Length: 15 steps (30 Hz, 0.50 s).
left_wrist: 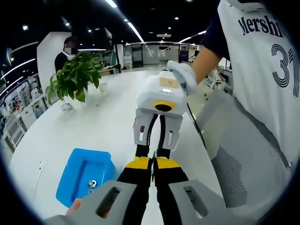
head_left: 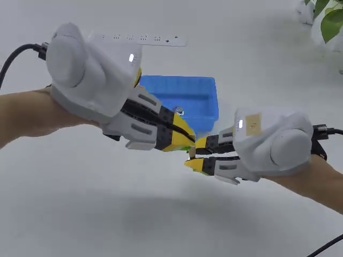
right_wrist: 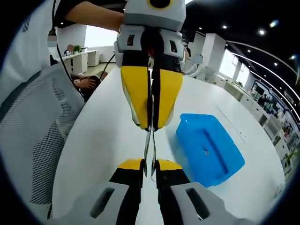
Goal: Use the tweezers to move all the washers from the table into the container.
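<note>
The thin metal tweezers [right_wrist: 150,140] hang in the air between the two grippers, which face each other tip to tip. My left gripper [head_left: 187,142] is shut on their upper part, with its yellow fingertips [right_wrist: 140,98] pressed together. The two legs spread toward my right gripper [right_wrist: 149,168], whose jaws stand a narrow gap apart around the tips; I cannot tell if they touch. Behind the grippers sits the blue container [head_left: 203,88] with one washer [head_left: 179,111] inside. The container [left_wrist: 75,173] and its washer [left_wrist: 91,184] sit at the lower left of the left gripper view. In the right gripper view the container [right_wrist: 220,159] lies to the right.
A white power strip [head_left: 144,38] lies at the far side of the white table [head_left: 107,214]. A potted plant [head_left: 329,19] stands at the back right corner. Black cables trail from both grippers. A person in a numbered jersey [left_wrist: 267,70] stands beside a mesh chair [left_wrist: 234,140].
</note>
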Each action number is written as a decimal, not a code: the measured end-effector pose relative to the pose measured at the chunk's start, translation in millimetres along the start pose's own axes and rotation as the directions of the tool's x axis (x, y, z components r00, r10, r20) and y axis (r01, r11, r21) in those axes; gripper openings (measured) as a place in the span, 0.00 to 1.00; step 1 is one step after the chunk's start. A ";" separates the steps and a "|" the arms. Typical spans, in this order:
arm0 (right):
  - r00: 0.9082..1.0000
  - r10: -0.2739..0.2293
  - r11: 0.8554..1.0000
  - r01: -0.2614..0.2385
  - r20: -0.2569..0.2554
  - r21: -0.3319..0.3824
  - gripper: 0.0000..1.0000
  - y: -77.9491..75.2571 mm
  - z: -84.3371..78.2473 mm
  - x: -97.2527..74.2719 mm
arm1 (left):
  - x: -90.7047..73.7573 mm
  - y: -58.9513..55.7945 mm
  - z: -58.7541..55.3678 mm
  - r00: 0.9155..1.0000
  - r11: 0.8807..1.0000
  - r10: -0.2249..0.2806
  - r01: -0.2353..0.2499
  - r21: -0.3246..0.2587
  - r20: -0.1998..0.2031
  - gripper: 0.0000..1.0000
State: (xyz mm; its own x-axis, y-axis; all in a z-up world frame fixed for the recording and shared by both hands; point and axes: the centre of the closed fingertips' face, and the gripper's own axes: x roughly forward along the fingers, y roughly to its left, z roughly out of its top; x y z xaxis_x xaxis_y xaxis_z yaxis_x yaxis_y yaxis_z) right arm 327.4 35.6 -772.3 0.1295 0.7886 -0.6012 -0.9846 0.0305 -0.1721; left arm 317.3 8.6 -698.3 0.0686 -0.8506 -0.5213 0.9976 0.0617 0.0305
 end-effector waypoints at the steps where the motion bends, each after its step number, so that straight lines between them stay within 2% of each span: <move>1: 1.000 0.001 1.000 -0.001 -0.006 0.005 0.11 -0.4 -2.7 2.3 | 0.9 1.0 -2.6 1.000 1.000 0.004 -0.004 -0.007 -0.001 0.06; 4: 1.000 0.003 1.000 -0.003 -0.006 0.014 0.11 -2.4 -5.3 4.9 | 2.2 3.9 -6.5 1.000 1.000 0.008 -0.008 -0.026 0.002 0.06; 15: 1.000 0.009 1.000 -0.009 -0.004 0.028 0.12 -5.3 -10.7 10.1 | 5.6 9.6 -12.8 1.000 0.999 0.012 -0.012 -0.029 -0.013 0.06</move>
State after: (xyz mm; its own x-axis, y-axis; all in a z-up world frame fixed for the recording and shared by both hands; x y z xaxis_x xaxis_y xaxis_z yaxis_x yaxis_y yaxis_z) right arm 335.2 36.9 -785.8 0.1207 0.7861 -0.6061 -0.9887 0.0402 -0.1447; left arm 327.2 11.1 -711.8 0.0804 -0.8430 -0.5318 0.9961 0.0875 0.0119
